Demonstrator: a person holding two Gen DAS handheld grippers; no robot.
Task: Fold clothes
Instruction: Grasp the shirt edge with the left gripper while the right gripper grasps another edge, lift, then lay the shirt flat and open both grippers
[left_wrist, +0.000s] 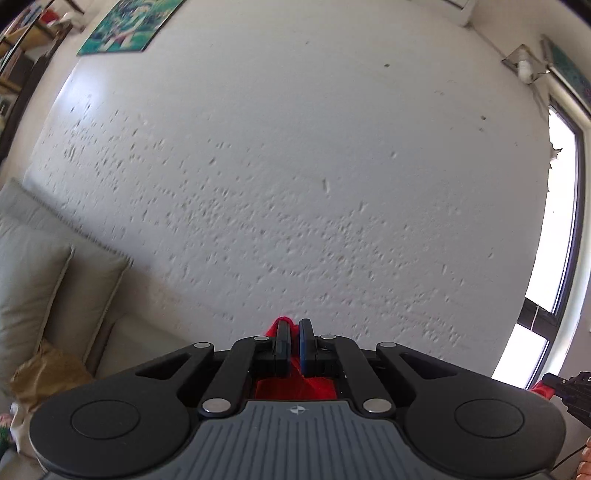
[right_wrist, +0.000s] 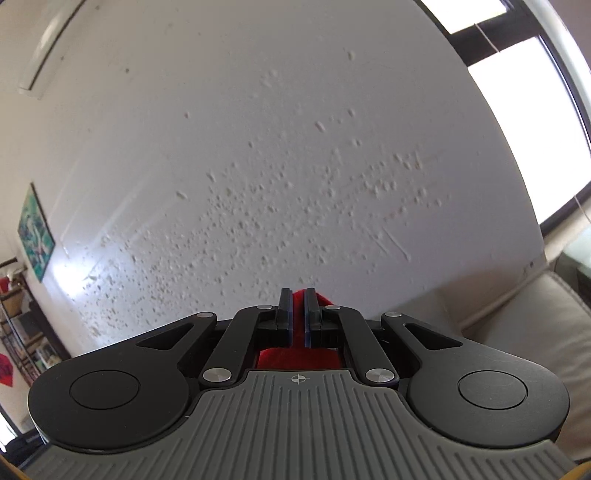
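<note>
Only a scrap of the red garment (left_wrist: 291, 384) shows: bright cloth bunched between the pinched-together jaws of the left gripper (left_wrist: 294, 326) and hanging below them; likewise at the right gripper (right_wrist: 298, 295), jaws clamped on red cloth. Which way the garment runs cannot be told. Both grippers point level at a pitted white wall (left_wrist: 295, 166), with a beige sofa (left_wrist: 44, 288), a window (right_wrist: 524, 92) and a green picture (left_wrist: 125, 26) around

Most of the red cloth (left_wrist: 295, 387) hangs hidden below the left hand-held gripper (left_wrist: 294, 332); beside it, the sofa (left_wrist: 55, 288) is blurred.
</note>
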